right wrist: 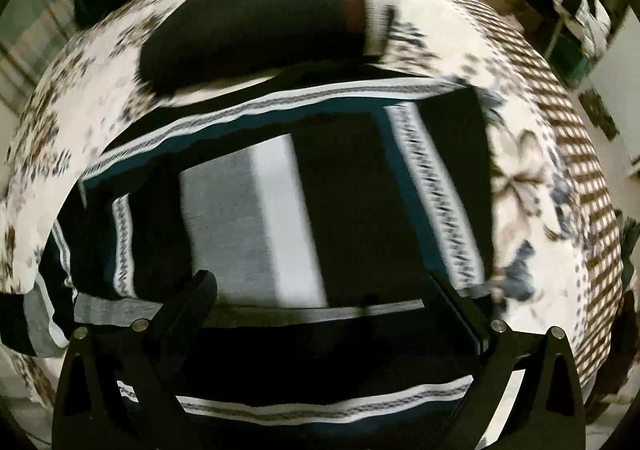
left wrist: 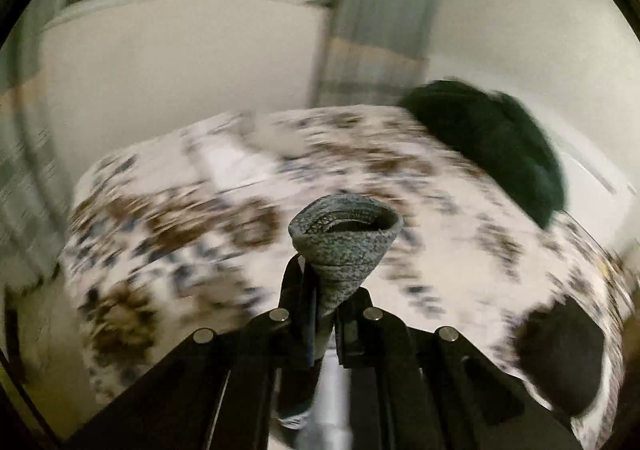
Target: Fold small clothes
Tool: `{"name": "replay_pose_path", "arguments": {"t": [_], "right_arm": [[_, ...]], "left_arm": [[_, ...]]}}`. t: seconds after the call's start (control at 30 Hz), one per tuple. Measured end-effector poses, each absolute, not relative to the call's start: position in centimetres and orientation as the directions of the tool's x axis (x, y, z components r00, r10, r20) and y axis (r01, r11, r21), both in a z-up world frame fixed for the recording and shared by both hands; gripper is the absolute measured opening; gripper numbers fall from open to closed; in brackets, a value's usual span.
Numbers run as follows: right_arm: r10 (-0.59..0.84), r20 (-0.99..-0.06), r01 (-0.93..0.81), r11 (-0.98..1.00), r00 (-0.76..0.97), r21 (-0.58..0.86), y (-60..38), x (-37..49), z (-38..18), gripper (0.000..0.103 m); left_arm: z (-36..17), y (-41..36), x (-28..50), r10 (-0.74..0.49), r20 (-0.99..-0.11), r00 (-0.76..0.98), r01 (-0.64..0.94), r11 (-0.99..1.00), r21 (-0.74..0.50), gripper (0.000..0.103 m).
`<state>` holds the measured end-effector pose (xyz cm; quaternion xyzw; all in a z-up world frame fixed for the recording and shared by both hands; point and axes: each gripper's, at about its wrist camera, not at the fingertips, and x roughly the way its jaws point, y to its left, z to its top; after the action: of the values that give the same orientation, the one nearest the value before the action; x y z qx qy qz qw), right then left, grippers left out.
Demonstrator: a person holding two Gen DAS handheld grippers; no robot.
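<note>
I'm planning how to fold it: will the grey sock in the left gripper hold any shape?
Probably floppy: the sock bunches into a twist where the left gripper pinches it. Likely light, since that small pinch carries it. Its knit looks grippy, not slippery.

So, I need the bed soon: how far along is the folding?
Done, it seems: a dark folded piece lies flat on the floral bedspread. In hand: the left gripper is shut on a grey speckled sock, lifted above the bed; the right gripper hangs open over the striped garment, which is spread flat. Left: a dark green heap at the bed's edge looks unfolded.
</note>
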<state>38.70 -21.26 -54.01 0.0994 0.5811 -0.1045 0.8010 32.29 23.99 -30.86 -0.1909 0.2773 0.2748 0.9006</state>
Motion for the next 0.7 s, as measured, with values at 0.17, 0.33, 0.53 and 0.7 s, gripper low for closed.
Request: {"name": "replay_pose_path", "arguments": {"t": [0.17, 0.33, 0.53, 0.7], "right_arm": [[-0.067, -0.954, 0.392, 0.918, 0.292, 0.055, -28.7, 37.2, -54.0, 0.103], [-0.111, -0.956, 0.473, 0.881, 0.272, 0.032, -36.1, 36.0, -54.3, 0.103], [-0.139, -0.963, 0.559, 0.829, 0.229, 0.013, -43.7, 33.3, -55.1, 0.103], [-0.169, -0.968, 0.606, 0.795, 0.184, -0.024, -48.5, 30.6, -55.4, 0.103]], "left_arm": [[-29.3, 12.6, 36.4, 0.212, -0.588, 0.781, -0.384, 0.905, -0.184, 0.005], [-32.2, 0.2, 39.3, 0.007, -0.651, 0.759, -0.158, 0.972, -0.174, 0.005], [-39.4, -13.9, 40.1, -0.134, -0.748, 0.65, 0.062, 0.99, -0.124, 0.005], [-43.6, -21.3, 38.8, -0.169, -0.801, 0.575, 0.182, 0.98, -0.077, 0.005]]}}
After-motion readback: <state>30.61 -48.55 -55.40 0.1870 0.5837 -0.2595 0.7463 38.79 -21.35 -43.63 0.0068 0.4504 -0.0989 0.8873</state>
